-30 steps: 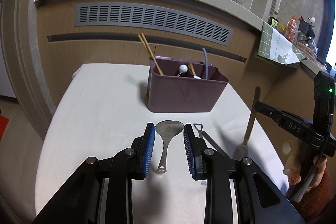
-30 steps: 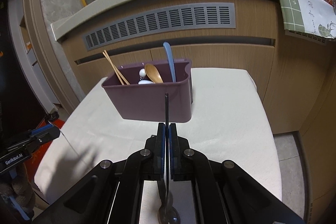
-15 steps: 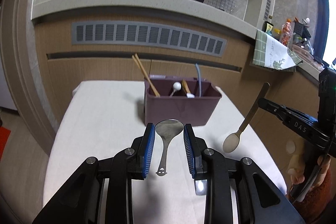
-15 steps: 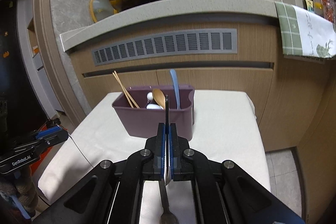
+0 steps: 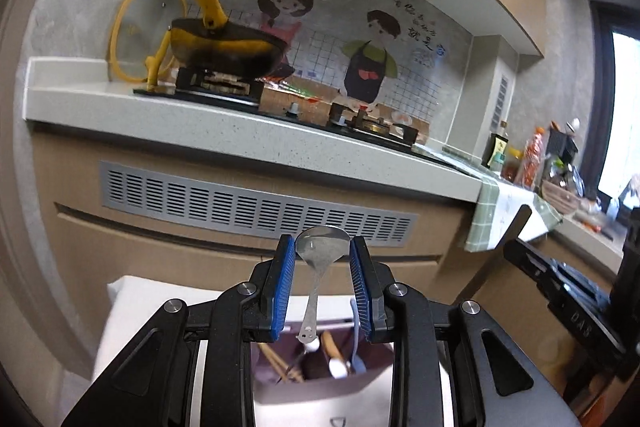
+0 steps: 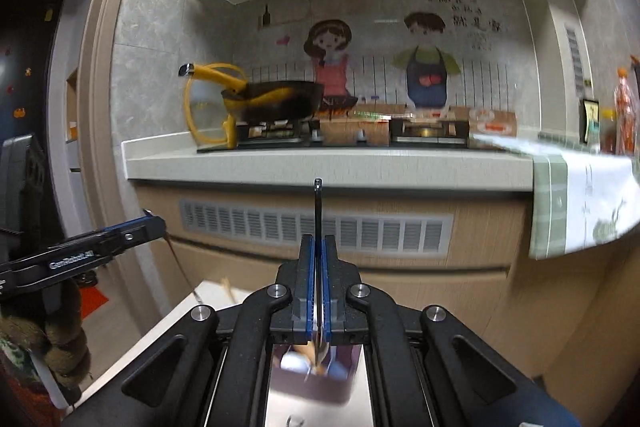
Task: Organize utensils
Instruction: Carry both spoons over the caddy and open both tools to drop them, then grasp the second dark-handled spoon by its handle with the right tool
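Only left wrist view shows steel spoon [image 5: 321,254] btwn left gripper [image 5: 322,281] pads.

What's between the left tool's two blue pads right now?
The metal spoon, bowl up and handle hanging toward the purple utensil bin; seen in the left wrist view.

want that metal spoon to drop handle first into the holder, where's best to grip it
Probably by the bowl's two edges at its widest, from the bowl end, as the left gripper does: the metal spoon hangs handle down over the purple holder.
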The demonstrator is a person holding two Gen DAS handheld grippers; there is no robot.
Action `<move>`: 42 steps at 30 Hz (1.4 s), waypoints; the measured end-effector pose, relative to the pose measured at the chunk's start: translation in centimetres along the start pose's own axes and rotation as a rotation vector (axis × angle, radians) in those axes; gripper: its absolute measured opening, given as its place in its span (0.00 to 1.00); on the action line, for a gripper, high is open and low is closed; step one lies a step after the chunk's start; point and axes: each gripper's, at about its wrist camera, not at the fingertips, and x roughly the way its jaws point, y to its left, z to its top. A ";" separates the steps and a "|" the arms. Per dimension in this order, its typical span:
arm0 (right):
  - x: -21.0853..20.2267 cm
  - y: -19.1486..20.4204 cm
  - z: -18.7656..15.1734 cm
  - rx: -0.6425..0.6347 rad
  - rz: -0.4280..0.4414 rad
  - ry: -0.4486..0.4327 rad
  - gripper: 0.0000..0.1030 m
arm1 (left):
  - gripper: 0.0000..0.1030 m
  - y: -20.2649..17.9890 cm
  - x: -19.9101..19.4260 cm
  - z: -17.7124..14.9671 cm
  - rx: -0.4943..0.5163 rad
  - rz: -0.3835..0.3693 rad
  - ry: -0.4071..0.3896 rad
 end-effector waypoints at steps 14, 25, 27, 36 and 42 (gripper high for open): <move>12.1 -2.3 -9.0 0.106 0.069 0.337 0.07 | 0.33 4.4 10.7 -8.5 -0.128 -0.085 0.282; 7.0 -3.5 -12.9 0.089 0.047 0.357 0.16 | 0.46 2.7 3.0 -14.3 -0.061 -0.030 0.304; 5.9 -3.2 -14.5 0.074 0.065 0.402 0.17 | 0.46 2.3 1.9 -16.5 -0.043 -0.014 0.352; 2.7 -0.2 -22.4 -0.011 0.246 0.668 0.17 | 0.45 1.4 -1.5 -24.8 0.000 0.069 0.562; 1.5 0.0 -24.7 -0.040 0.162 0.699 0.17 | 0.45 -1.5 -1.3 -26.6 0.054 -0.009 0.621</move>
